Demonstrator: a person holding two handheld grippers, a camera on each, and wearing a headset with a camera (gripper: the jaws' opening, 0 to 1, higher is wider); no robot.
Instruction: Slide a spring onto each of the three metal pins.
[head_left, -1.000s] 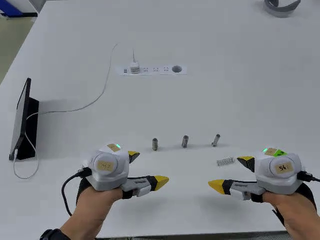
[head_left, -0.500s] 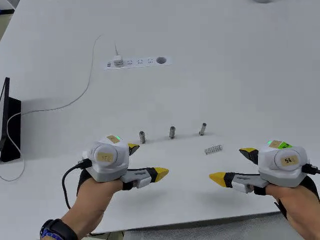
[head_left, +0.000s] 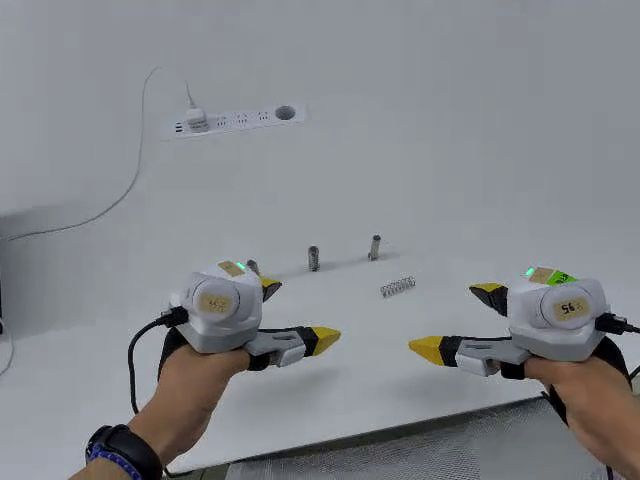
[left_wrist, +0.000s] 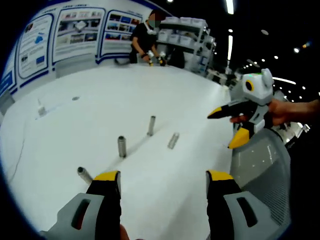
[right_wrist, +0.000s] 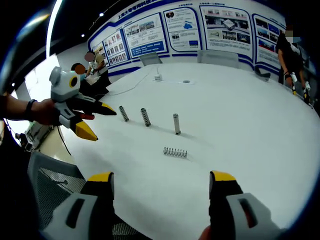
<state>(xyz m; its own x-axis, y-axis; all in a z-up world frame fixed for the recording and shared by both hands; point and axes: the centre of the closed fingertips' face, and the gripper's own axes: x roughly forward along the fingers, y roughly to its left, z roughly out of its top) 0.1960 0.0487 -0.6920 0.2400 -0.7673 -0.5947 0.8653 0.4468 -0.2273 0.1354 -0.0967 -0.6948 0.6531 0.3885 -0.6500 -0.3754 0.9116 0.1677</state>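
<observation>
Near the bench's front edge: both grippers empty, last spring waiting.
Holding nothing, the left gripper (head_left: 300, 312) and right gripper (head_left: 455, 320) had kept their jaws wide apart; only the headset's aim had swung. Beyond them the loose spring (head_left: 398, 287) lay unmoved, just near-right of the bare pin (head_left: 375, 247); the middle pin (head_left: 314, 258) and left pin (right_wrist: 123, 113) already wore springs, so one remained. White tabletop (head_left: 480, 150), power strip (head_left: 232, 119) far left, wall posters (right_wrist: 200, 22) behind.

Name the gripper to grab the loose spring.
Right. The small coiled metal spring lies straight ahead of the open right gripper, by the bare rightmost metal pin; the left gripper sits nearer the sprung pins.
</observation>
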